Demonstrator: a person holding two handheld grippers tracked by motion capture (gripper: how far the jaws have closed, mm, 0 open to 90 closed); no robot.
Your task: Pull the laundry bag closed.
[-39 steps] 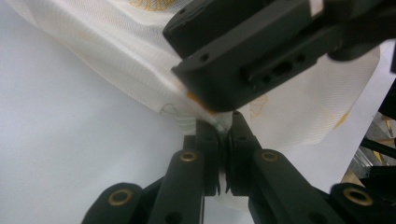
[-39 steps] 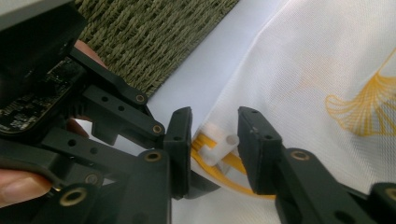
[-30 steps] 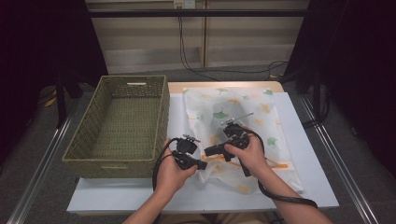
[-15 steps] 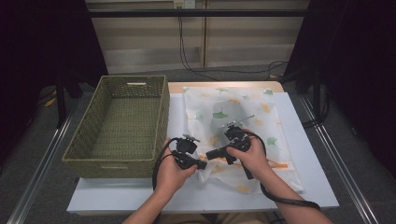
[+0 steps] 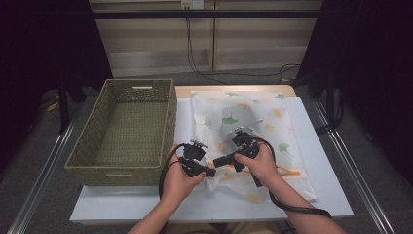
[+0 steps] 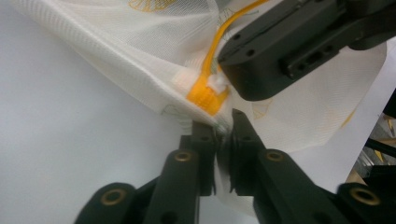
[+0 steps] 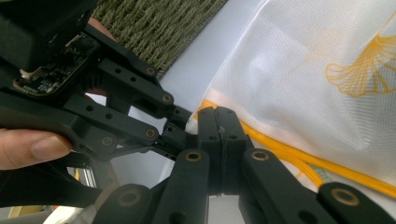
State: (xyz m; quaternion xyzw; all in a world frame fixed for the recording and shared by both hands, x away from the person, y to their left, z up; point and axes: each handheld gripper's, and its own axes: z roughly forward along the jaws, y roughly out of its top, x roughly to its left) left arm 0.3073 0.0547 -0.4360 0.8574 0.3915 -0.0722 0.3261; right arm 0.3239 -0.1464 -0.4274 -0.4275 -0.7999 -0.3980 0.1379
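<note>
Two hand-held grippers meet nose to nose at the near corner of a white mesh laundry bag [image 5: 243,126] printed with ginkgo leaves, which lies flat on the counter [image 5: 321,161] just to the right of a woven basket [image 5: 122,131].

The left hand-held gripper [image 5: 210,172] has its jaws closed on the bag's corner fabric just below the end of the orange zipper [image 6: 208,91]; in the left gripper view the mesh is bunched between the pads with only a thin gap left, and the jaws have just been easing a little wider while the cloth stays between them. The right hand-held gripper [image 5: 217,161] comes in from the opposite side, its tips right beside the left one's. In the right gripper view its jaws are pressed fully together over the zipper end, with the orange tape running away from them to the right; it looks clamped on the pull tab, though the tab itself is hidden by the jaws.

By my judgement, the step in hand is working the zipper: one side anchors the corner, the other holds the slider. The next move calls for the left grip to hold firm, not slacken, while the right draws the slider steadily along the orange line, away from the left jaws, keeping the mesh taut so it does not snag.
</note>
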